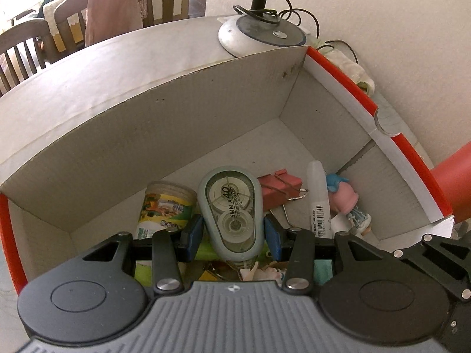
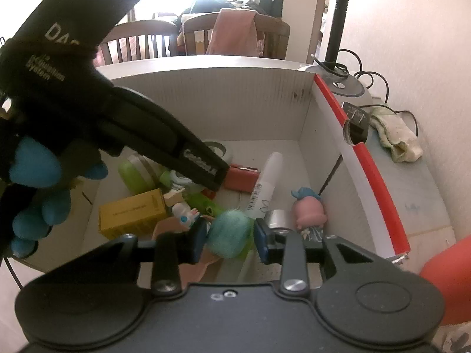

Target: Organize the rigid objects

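My left gripper (image 1: 233,234) is shut on a pale blue correction tape dispenser (image 1: 230,211) and holds it inside the open cardboard box (image 1: 164,135). My right gripper (image 2: 230,236) is shut on a fuzzy teal ball (image 2: 231,232), also over the box (image 2: 235,103). In the box lie a small printed can (image 1: 164,206), a red binder clip (image 1: 279,188), a white marker (image 1: 317,200) and a pink figurine (image 1: 347,197). The right wrist view shows the marker (image 2: 265,185), figurine (image 2: 309,209), a yellow box (image 2: 132,211) and the left gripper's body (image 2: 132,129) reaching in.
A lamp base (image 1: 262,33) with cables stands behind the box by the wall. A crumpled cloth (image 2: 394,135) and a black adapter (image 2: 357,123) lie to the box's right. A red object (image 2: 447,279) is at the right edge. Wooden chairs (image 2: 235,35) stand beyond the table.
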`<action>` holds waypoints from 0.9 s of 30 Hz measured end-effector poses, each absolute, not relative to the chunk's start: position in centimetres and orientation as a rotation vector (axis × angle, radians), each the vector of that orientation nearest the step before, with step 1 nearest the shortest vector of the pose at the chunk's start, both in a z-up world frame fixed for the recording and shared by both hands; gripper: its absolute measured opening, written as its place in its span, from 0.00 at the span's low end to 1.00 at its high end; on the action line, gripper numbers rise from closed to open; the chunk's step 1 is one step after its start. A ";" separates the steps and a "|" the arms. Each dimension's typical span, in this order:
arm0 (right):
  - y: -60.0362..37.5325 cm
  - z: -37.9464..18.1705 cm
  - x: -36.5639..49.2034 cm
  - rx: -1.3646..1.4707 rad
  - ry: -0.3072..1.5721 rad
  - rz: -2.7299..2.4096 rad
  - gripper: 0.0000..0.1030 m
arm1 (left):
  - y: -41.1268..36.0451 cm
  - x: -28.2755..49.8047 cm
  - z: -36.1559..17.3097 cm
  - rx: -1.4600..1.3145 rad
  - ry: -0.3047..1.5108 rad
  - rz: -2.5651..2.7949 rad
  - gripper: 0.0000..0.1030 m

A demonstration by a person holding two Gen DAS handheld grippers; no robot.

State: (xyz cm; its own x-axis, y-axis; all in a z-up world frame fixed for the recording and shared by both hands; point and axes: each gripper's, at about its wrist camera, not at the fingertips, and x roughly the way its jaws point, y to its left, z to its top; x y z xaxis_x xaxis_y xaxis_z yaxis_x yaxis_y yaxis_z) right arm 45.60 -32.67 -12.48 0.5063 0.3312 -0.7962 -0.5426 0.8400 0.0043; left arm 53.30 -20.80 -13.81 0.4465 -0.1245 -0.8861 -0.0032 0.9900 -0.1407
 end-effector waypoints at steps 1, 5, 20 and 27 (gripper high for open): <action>-32.7 -12.5 45.6 -0.258 0.895 0.533 0.35 | -20.7 53.2 -13.8 -0.134 1.105 -0.073 0.43; -33.0 -12.1 45.4 -0.235 0.889 0.532 0.38 | -20.4 52.5 -13.4 -0.137 1.094 -0.070 0.43; -34.7 -8.7 43.4 -0.108 0.848 0.528 0.51 | -17.9 47.5 -9.4 -0.192 0.974 -0.084 0.54; -35.4 -6.5 41.4 -0.039 0.803 0.548 0.59 | -17.2 43.4 -6.9 -0.157 0.887 -0.095 0.54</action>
State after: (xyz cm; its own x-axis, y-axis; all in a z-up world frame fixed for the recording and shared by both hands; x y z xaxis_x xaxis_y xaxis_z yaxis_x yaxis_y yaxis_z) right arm 41.35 -35.41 -6.48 0.5638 0.4514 -0.6917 -0.4799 0.8606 0.1704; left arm 43.42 -17.20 -6.90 0.6289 -0.1471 -0.7634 0.0174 0.9844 -0.1753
